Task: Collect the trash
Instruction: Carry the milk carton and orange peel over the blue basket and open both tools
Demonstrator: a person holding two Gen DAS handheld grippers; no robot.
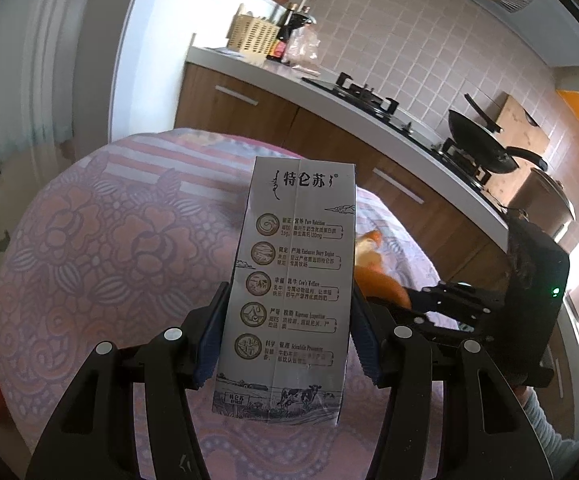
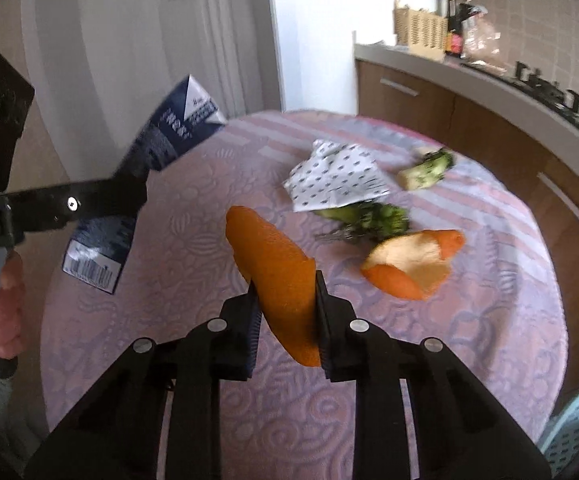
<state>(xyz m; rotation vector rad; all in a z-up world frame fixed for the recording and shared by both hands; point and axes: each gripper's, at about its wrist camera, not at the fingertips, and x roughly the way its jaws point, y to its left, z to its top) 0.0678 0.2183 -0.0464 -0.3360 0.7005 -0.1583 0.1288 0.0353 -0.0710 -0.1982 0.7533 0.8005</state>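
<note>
Left gripper [image 1: 285,344] clamped on milk carton [image 1: 289,280], held upright above the round table [image 1: 89,240]; right gripper [image 2: 285,320] pinching a strip of orange peel [image 2: 277,268], lifted off the cloth; second peel piece [image 2: 413,264], broccoli bits [image 2: 373,218] and crumpled wrapper [image 2: 337,176] lie on the table beyond.
</note>
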